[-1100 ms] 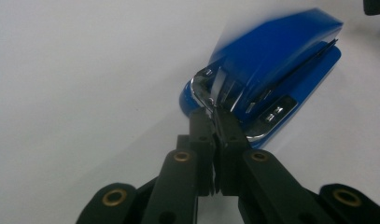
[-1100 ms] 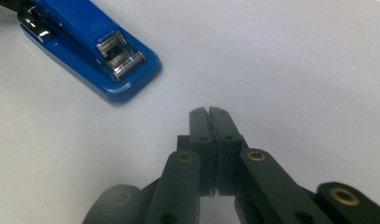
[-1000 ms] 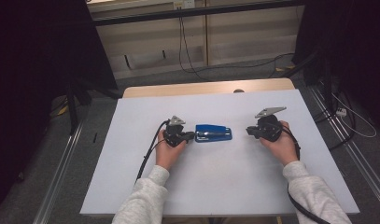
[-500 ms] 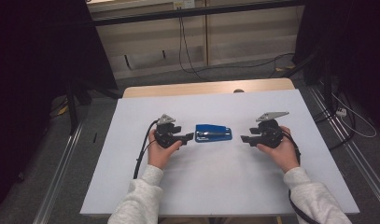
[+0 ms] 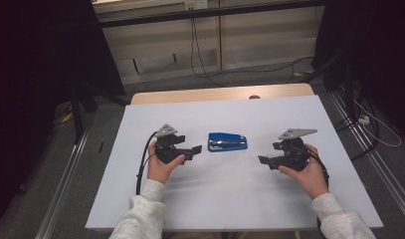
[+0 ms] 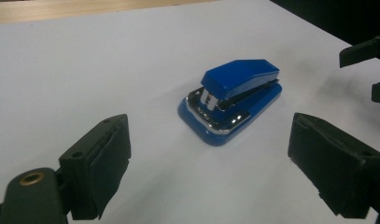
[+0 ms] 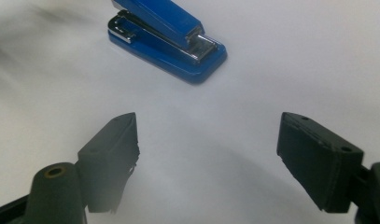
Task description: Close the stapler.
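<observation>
High view, stapler: the blue stapler (image 5: 228,141) is left lying flat mid-worktop (image 5: 220,209), between the two tools, touched by neither.
High view, left tool: the left tool (image 5: 194,150) is seen pulled back from the stapler's left end, where it sat a second ago; a small gap is now shown.
High view, right tool: the right tool (image 5: 263,161) is seen drawn off toward the near right, well apart from the stapler.
Left gripper view, jaws: the jaws have just been opening and are spread wide; nothing is held between them, only bare worktop (image 6: 85,70).
Left gripper view, stapler: the stapler (image 6: 234,98) is shown ahead of the jaws, metal end nearest, resting on its base.
Right gripper view, jaws: the jaws have just been opening too, now parted wide, nothing pinched.
Right gripper view, stapler: the stapler (image 7: 166,37) is seen ahead, up-left, clear of both pads.
Meaning: a release is judged done; the stapler is set down and both hands are being cleared away.
</observation>
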Demonstrator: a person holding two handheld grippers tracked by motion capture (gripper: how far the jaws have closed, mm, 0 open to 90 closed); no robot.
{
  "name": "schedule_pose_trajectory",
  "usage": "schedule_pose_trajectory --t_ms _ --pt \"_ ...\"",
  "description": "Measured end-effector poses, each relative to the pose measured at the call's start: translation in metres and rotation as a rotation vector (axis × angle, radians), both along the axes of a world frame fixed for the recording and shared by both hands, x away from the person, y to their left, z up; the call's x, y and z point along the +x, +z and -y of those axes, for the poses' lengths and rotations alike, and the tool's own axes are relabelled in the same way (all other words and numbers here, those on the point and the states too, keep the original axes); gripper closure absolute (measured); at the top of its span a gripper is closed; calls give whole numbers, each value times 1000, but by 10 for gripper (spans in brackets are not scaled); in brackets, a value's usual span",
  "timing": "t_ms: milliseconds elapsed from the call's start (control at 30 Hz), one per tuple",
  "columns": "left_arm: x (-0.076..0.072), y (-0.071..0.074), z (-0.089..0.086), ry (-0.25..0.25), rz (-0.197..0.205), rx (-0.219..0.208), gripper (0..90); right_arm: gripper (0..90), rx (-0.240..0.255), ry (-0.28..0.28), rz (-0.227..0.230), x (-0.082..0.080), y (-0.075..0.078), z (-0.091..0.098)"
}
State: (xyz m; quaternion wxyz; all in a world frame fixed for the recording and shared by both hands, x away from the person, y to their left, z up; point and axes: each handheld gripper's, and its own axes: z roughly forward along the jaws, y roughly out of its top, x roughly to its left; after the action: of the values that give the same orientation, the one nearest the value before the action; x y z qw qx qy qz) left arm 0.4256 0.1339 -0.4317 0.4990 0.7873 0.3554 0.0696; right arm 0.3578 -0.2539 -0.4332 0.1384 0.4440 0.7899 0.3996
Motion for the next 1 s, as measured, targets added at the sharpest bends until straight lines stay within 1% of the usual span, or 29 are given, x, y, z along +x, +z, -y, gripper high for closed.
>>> schedule_pose_trajectory --t_ms 167,200,267,367,433,467,533,667,767,867,1000 --pt "-7 1 -3 -8 16 16 114 176 -20 12 -10 -9 -1 4" --pt "-8 1 -4 -9 16 15 114 168 -17 9 -12 -11 0 6" --pt "-11 1 -7 -2 13 13 112 165 4 5 -13 -14 0 8" --pt "-14 3 -10 -6 17 15 96 164 -22 7 -12 -19 0 10" --pt "-17 4 -12 -4 21 19 94 160 -12 4 -16 -21 -1 11" --pt "-19 4 -13 -6 24 17 94 156 -20 4 -13 -23 -1 12" --pt "-21 3 -16 1 27 18 94 155 -16 3 -13 -25 1 13" --pt "-25 2 -20 -2 20 32 87 147 -17 1 -8 -31 2 16" --pt "-29 2 -23 0 25 34 85 146 -25 7 -9 -34 3 19" --pt "-34 5 -25 -4 28 27 85 141 -17 7 -4 -37 4 21" --pt "-39 8 -26 -9 46 24 85 141 -3 12 7 -41 6 24"
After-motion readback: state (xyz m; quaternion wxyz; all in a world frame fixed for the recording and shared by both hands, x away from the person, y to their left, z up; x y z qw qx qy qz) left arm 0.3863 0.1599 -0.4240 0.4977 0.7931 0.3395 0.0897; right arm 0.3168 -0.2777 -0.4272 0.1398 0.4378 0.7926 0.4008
